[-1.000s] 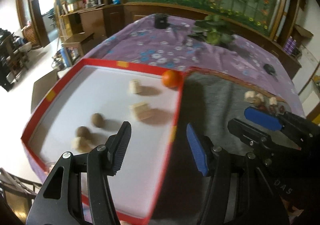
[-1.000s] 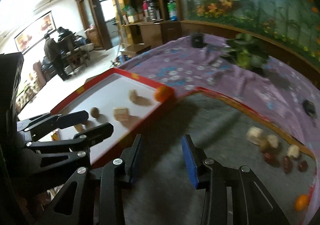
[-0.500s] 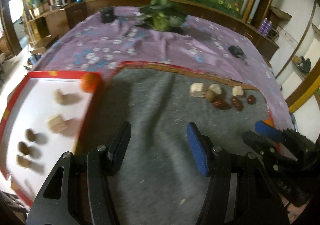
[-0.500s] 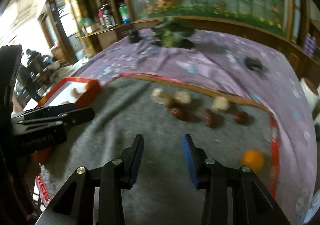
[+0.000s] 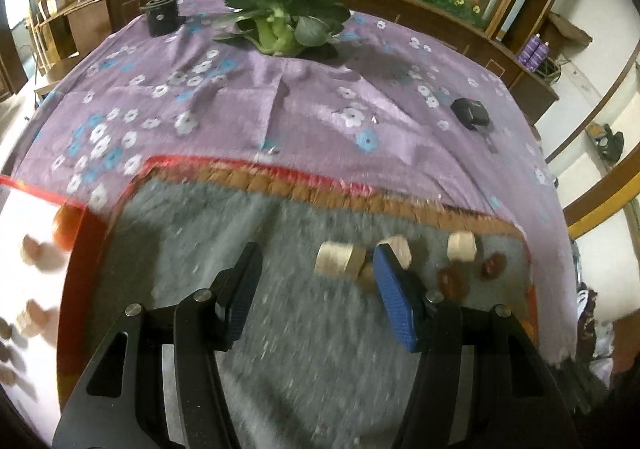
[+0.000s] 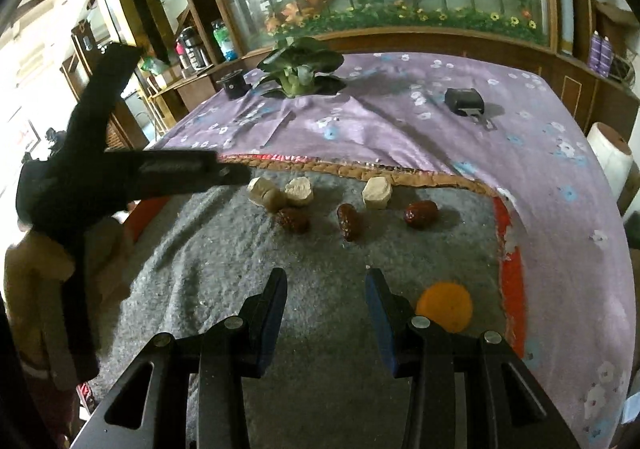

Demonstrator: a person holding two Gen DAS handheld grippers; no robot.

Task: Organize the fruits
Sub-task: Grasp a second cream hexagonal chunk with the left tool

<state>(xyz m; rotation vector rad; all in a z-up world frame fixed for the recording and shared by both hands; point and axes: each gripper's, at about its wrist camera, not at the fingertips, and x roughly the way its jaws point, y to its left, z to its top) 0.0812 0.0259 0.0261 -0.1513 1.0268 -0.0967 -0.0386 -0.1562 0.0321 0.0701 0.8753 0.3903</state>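
Leftmost, in the left wrist view, a red-rimmed white tray (image 5: pixel 86 249) holds blurred pale and brown pieces and an orange fruit (image 5: pixel 66 227) in its far corner. Beside it lies a grey felt mat (image 5: pixel 304 349) on a worktop covered by a purple flowered cloth (image 5: pixel 240 97). The left hand-held gripper (image 5: pixel 316 289) hangs over the mat, jaws apart and empty. Just past its right finger sit pale fruit chunks (image 5: pixel 336 259) and dark red dates, blurred.

In the right wrist view, three pale chunks (image 6: pixel 376 191), a small brown fruit (image 6: pixel 276 199) and three red dates (image 6: pixel 348 221) cluster at the mat's far side. The right hand-held gripper (image 6: pixel 326 309) hovers released over bare mat, with a second orange (image 6: pixel 444 307) just to its right.
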